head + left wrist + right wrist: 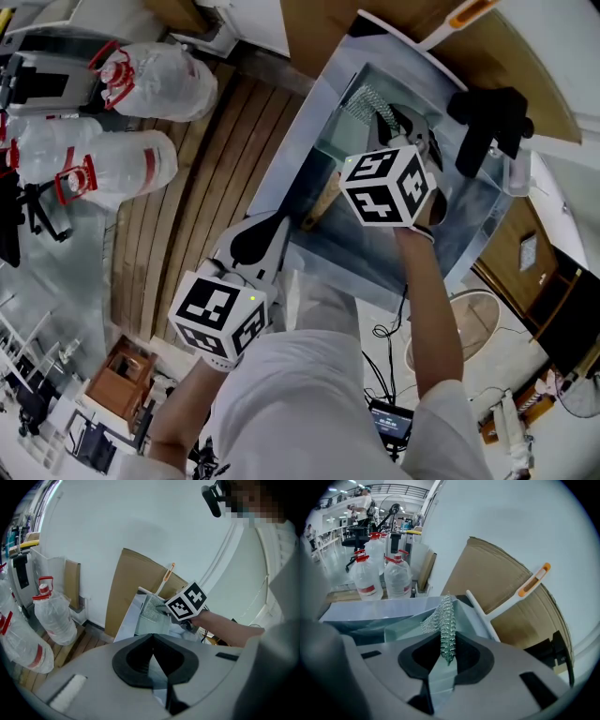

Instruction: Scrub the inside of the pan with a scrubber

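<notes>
My right gripper (382,127) hangs over the steel sink (323,112), shut on a silvery chain-mail scrubber (361,101). In the right gripper view, the scrubber (444,620) stands up as a mesh strip from between the closed jaws (447,644). A wooden handle (321,202) pokes out from under that gripper's marker cube; the pan's body is hidden beneath it. My left gripper (281,225) is shut on nothing by the sink's near left rim. In the left gripper view its tips (152,639) meet, and beyond them are the scrubber (152,606) and the right cube (186,602).
A black faucet (487,122) stands at the sink's right side. A white tool with an orange grip (525,590) leans on brown cardboard (487,578) behind the sink. Large water bottles (141,80) lie on the wooden slats (206,178) to the left.
</notes>
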